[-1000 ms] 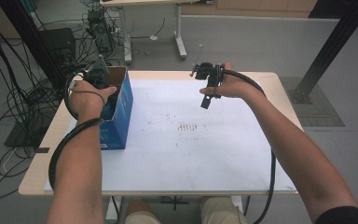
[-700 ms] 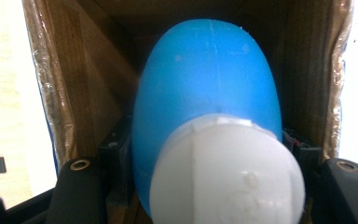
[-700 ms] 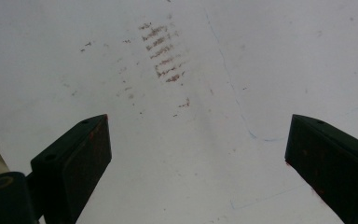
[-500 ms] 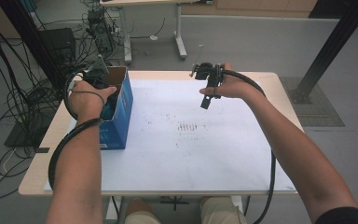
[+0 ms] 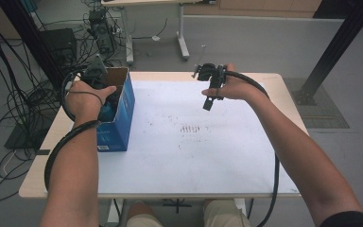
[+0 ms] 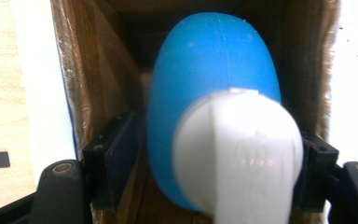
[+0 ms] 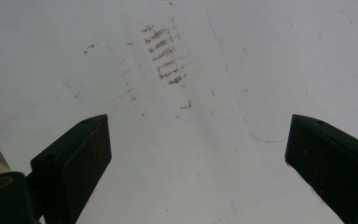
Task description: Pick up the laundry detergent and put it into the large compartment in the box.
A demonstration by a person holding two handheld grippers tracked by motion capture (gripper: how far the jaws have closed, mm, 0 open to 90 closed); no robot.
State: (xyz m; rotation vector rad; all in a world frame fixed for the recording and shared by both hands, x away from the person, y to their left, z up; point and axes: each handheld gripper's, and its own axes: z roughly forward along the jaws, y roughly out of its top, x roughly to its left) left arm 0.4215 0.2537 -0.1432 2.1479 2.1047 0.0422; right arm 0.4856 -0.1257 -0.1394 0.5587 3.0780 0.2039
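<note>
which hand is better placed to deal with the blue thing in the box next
Left. The left gripper is inside the box, its just-opening jaws flanking the blue and white object. The right gripper hangs open over the bare white sheet.

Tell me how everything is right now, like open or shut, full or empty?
Blue box: upright, top open, something inside.
Blue and white thing: inside the box, between the jaws of the left tongs.
Left tongs: down in the box, jaws have just been opening, open around the thing.
Right tongs: open wide, empty, above the white sheet.
White sheet: lying flat, smudged with brownish marks.
</note>
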